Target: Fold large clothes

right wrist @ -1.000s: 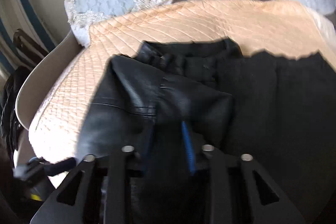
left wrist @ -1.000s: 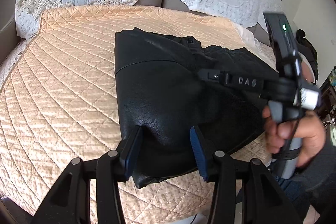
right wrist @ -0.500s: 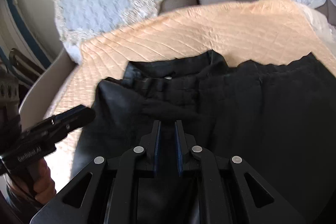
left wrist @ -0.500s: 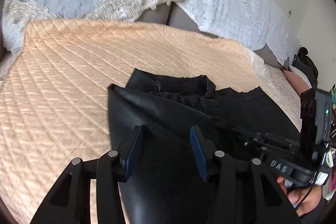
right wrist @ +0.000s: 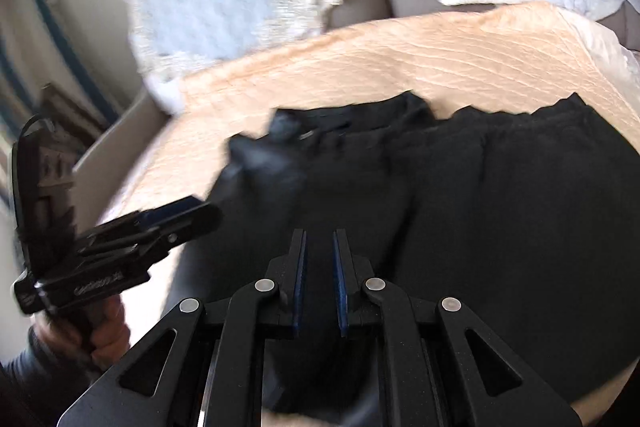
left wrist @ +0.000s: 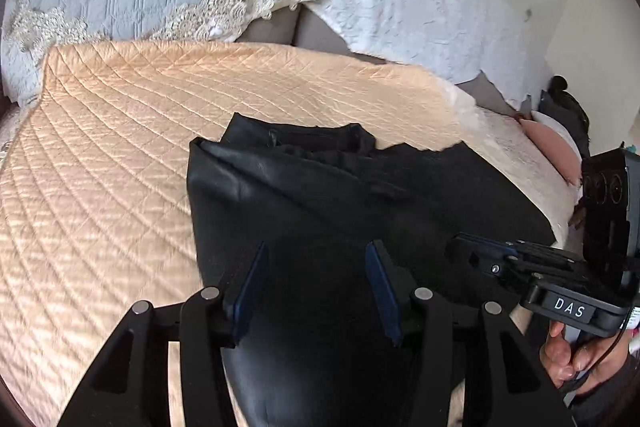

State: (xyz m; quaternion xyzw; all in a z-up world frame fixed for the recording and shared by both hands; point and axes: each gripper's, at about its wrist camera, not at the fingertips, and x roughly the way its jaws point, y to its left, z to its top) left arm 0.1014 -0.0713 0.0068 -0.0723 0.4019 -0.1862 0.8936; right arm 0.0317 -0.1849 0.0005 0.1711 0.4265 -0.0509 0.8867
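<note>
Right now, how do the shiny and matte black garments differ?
The shiny black garment looks smooth and leather-like; the matte black garment is dull cloth. In the left wrist view the shiny one lies left, the matte one right. Both rest on the peach quilt.

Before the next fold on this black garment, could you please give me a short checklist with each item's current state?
1. Black garment lies on the peach quilt: ok.
2. Left tool free of fabric: ok, its jaws are opening with nothing pinched between them.
3. Right tool free of fabric: cannot tell, its jaws stand nearly together over dark cloth.
4. Folded left edge straight: ok, a clean line.
5. Garment's far edge flat: not ok, it looks bunched.
6. Right wrist view sharp enough to judge: not ok, blurred.
</note>
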